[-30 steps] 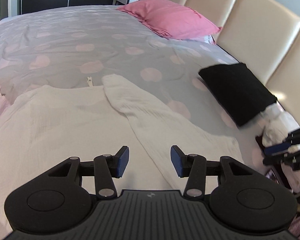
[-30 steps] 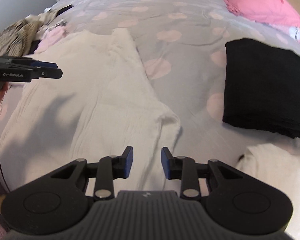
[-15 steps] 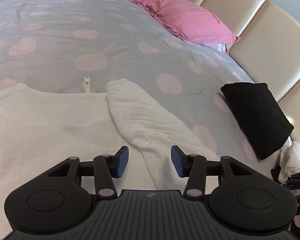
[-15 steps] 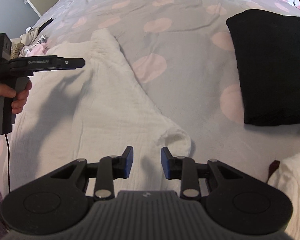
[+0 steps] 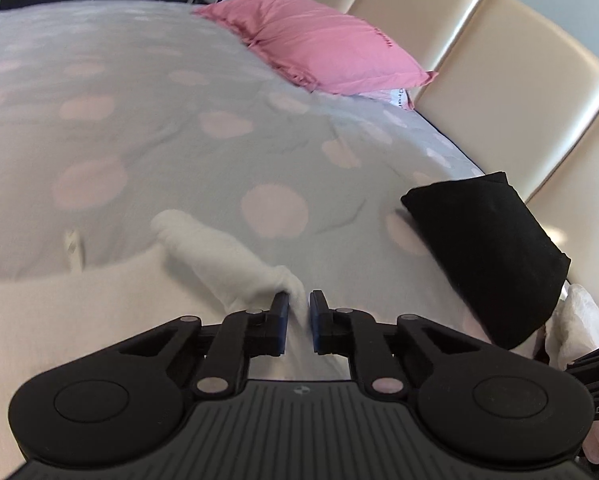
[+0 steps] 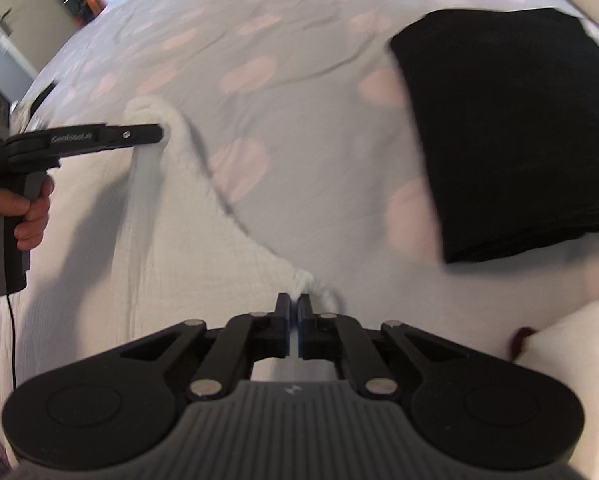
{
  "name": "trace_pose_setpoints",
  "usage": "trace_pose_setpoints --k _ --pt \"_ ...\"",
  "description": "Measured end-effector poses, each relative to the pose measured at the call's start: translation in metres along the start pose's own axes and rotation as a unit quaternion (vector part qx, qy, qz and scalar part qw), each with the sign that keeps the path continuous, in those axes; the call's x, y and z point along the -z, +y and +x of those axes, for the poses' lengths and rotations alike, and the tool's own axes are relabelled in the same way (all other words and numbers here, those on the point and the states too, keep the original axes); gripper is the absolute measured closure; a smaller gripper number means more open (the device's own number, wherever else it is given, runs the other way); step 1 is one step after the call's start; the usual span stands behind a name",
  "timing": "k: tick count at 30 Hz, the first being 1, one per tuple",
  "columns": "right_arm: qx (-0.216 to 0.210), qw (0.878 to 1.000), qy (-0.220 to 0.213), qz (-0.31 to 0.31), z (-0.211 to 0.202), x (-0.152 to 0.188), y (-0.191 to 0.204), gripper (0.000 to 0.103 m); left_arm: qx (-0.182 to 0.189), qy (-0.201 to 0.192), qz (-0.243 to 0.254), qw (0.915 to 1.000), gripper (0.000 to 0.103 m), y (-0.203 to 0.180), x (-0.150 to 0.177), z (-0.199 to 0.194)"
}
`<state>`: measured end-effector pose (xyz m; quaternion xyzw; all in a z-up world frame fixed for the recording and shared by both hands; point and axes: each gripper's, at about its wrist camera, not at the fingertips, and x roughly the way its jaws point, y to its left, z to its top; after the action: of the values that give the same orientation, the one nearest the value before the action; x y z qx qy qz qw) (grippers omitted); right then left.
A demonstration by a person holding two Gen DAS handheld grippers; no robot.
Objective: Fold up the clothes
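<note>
A white textured garment (image 5: pixel 99 312) lies spread on the bed, one sleeve (image 5: pixel 219 252) angled toward the far side. My left gripper (image 5: pixel 298 300) is on that sleeve's right edge. Its jaws are closing, with a bunched ridge of white cloth pressed between the pads. The right wrist view shows the same gripper (image 6: pixel 159 133) from the side, a hand (image 6: pixel 27 216) holding its handle, its tip at the sleeve's upper part. My right gripper (image 6: pixel 293 300) is shut on a pinched corner of the garment (image 6: pixel 179 248) at its near right edge.
A folded black garment (image 5: pixel 487 248) (image 6: pixel 511 128) lies to the right on the grey bedspread (image 5: pixel 139 120) with pink dots. White folded cloth (image 6: pixel 571 344) sits near it. A pink pillow (image 5: pixel 323 40) rests against the cream padded headboard (image 5: pixel 499 60).
Both grippers stood open above the garment; now each has come down and closed on white cloth. The left one moved forward onto the sleeve edge, which now bunches up.
</note>
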<state>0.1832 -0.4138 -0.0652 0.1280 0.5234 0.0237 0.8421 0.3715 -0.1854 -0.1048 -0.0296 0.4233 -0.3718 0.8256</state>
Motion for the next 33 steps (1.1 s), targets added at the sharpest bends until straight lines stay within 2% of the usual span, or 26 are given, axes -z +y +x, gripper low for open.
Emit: trace_pose_setpoints --k 2,4,7,11,15,16,19,21,26,33 --pt "0.010 1.000 -0.012 0.018 -0.004 -0.004 -0.009 0.099 -0.005 0.000 0.005 1.0000 0.095 -0.007 -0.011 0.007" --pt "0.011 1.000 -0.011 0.025 -0.003 -0.006 -0.015 0.099 -0.023 0.021 0.012 0.9994 0.095 -0.011 -0.016 0.017" --pt "0.014 1.000 0.004 0.015 0.006 -0.004 -0.016 0.099 -0.057 0.048 0.034 0.9966 0.095 -0.013 -0.013 0.024" --pt "0.019 1.000 0.011 0.013 0.015 0.000 -0.019 0.099 -0.084 0.056 0.031 0.9944 0.095 -0.001 -0.007 0.016" --pt "0.018 1.000 0.008 0.017 0.015 -0.001 -0.020 0.099 -0.087 0.039 0.007 0.9954 0.093 0.012 -0.006 0.002" --pt "0.018 1.000 0.007 0.016 0.014 -0.001 -0.021 0.098 -0.088 0.033 0.001 0.9956 0.084 0.013 -0.006 -0.002" --pt "0.026 1.000 0.005 0.011 0.008 0.001 -0.022 0.087 -0.088 0.014 -0.012 0.9960 0.069 0.010 -0.009 -0.017" --pt "0.029 1.000 0.002 0.009 0.001 0.003 -0.024 0.077 -0.088 0.013 -0.004 0.9961 0.067 0.001 -0.006 -0.027" --pt "0.016 1.000 -0.006 -0.012 -0.018 0.008 -0.023 0.077 -0.070 0.019 0.023 0.9971 0.066 -0.035 0.017 -0.051" --pt "-0.007 0.997 0.014 -0.069 -0.029 0.030 -0.011 0.077 -0.037 0.049 0.038 0.9974 0.065 -0.087 0.080 -0.086"
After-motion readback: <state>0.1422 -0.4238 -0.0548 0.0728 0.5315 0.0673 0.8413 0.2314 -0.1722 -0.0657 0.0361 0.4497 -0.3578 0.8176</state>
